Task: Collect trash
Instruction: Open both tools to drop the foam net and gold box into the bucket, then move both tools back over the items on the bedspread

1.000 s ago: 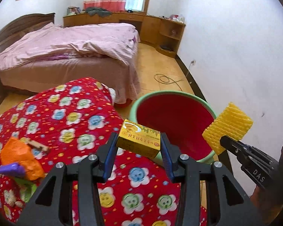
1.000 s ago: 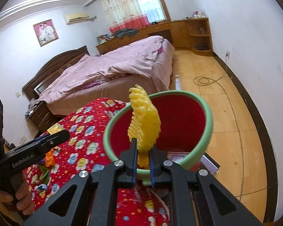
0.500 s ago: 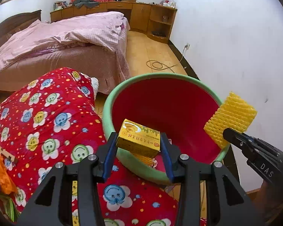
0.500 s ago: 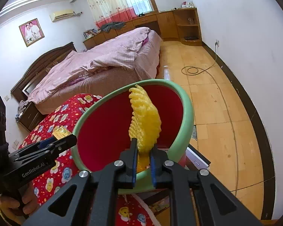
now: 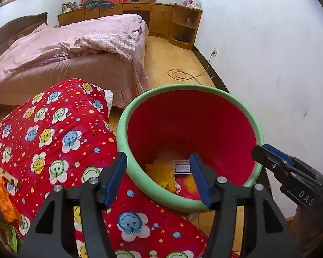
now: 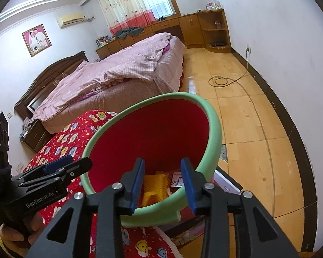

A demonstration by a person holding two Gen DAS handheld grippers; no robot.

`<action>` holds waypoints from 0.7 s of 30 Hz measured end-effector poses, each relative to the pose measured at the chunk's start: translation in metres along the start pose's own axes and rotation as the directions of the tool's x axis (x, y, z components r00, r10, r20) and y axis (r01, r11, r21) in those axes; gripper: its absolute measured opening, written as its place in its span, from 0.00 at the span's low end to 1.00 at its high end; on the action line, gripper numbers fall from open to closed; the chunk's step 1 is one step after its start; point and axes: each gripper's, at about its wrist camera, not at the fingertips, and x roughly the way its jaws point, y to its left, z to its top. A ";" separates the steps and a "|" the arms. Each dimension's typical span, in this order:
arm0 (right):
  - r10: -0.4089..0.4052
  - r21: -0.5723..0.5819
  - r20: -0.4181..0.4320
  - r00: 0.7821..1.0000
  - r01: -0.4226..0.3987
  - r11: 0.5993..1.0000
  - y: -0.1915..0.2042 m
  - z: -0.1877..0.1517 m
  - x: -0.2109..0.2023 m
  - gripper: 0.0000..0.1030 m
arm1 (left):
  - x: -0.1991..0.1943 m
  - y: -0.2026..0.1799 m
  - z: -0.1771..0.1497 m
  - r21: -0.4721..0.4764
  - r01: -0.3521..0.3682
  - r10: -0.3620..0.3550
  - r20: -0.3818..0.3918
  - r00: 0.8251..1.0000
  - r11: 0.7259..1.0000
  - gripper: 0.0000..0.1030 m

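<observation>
A red bin with a green rim (image 5: 243, 107) (image 6: 215, 118) stands beside the red flowered quilt (image 5: 53, 129). Both grippers hang over its mouth. My left gripper (image 5: 158, 172) has its jaws opening, with nothing between them. My right gripper (image 6: 162, 180) is opening too, and its jaws are empty. At the bottom of the bin lie the yellow foam net (image 5: 161, 174) (image 6: 155, 185) and the small box (image 5: 182, 167) (image 6: 177, 179). The right gripper (image 5: 267, 153) shows at the right of the left wrist view; the left gripper (image 6: 75, 164) shows at the left of the right wrist view.
Orange and purple trash (image 5: 0, 195) lies on the quilt at the far left. A bed with pink covers (image 5: 64, 47) stands behind. A cable (image 6: 224, 80) is coiled on the wooden floor by the white wall. A flat box (image 6: 228, 181) lies on the floor beside the bin.
Both grippers moved over the bin and their jaws opened. The yellow box left the left gripper and the foam net left the right one; both now lie in the bin.
</observation>
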 end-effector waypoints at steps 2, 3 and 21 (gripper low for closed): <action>0.003 0.001 0.005 1.000 -0.003 1.000 0.001 -0.001 -0.003 0.39 | -0.004 0.005 -0.001 -0.016 0.003 -0.003 0.004 1.000 1.000 0.59; 0.005 0.000 0.007 1.000 -0.005 1.000 0.001 0.000 -0.005 0.40 | -0.007 0.006 -0.002 -0.022 0.002 -0.002 0.005 1.000 1.000 0.59; 0.067 -0.035 0.049 0.997 -0.066 0.997 0.042 -0.016 -0.049 0.70 | -0.088 0.052 -0.040 -0.145 -0.075 0.083 0.050 0.995 0.987 0.59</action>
